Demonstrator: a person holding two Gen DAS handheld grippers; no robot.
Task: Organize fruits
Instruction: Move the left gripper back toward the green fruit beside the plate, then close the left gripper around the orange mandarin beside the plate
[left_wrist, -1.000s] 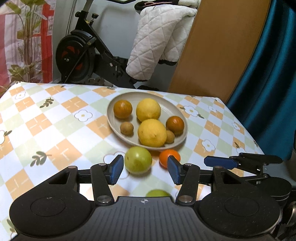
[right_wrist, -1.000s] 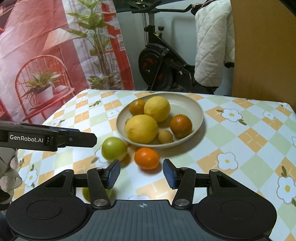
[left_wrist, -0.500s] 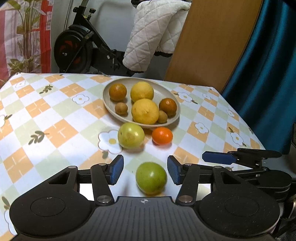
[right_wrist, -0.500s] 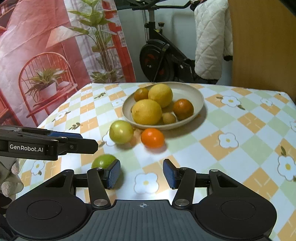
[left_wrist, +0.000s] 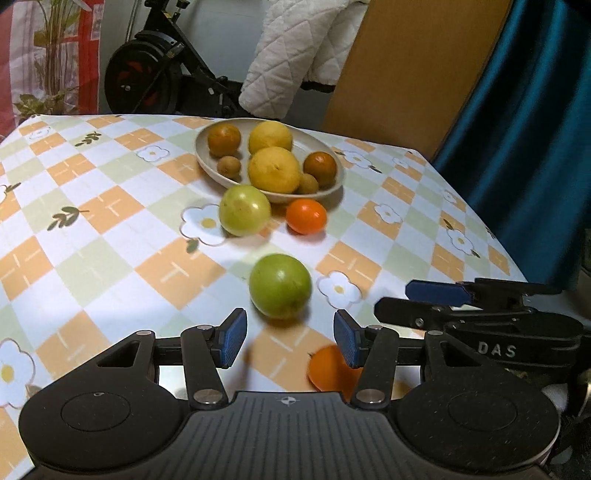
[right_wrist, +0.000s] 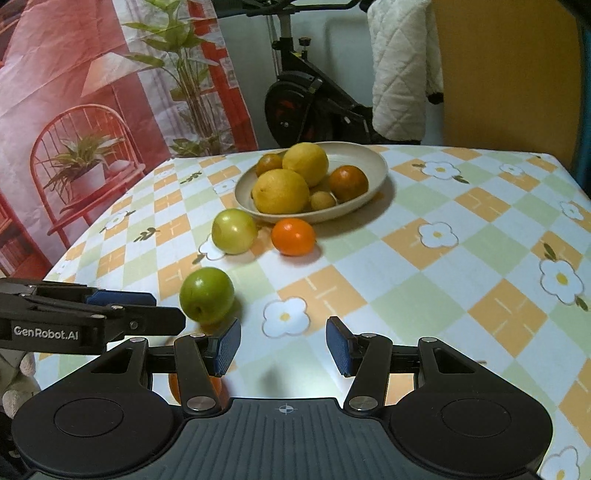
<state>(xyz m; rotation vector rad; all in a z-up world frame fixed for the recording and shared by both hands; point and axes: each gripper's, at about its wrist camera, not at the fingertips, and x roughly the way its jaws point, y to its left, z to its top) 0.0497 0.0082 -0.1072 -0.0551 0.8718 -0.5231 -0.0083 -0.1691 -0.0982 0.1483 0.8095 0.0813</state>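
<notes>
We count six fruits in the plate (left_wrist: 334, 184); four loose; left gripper (left_wrist: 289, 341) and right gripper (right_wrist: 283, 345) both gape empty.

**Inspector:** You have drawn both grippers back from the plate (left_wrist: 207, 162) and slightly down. In the left wrist view, the left gripper (left_wrist: 290, 341), a second ago just short of the pale green fruit (left_wrist: 244, 209), now stands behind the darker green fruit (left_wrist: 280, 286).

**Operator:** Anything new in view?

**Inspector:** Yes. An orange fruit (left_wrist: 330, 373) has appeared at the near edge, beside your left gripper's right finger. The right gripper (right_wrist: 282, 345), a second ago just short of the small orange (right_wrist: 293, 236), now stands well apart from it.
</notes>
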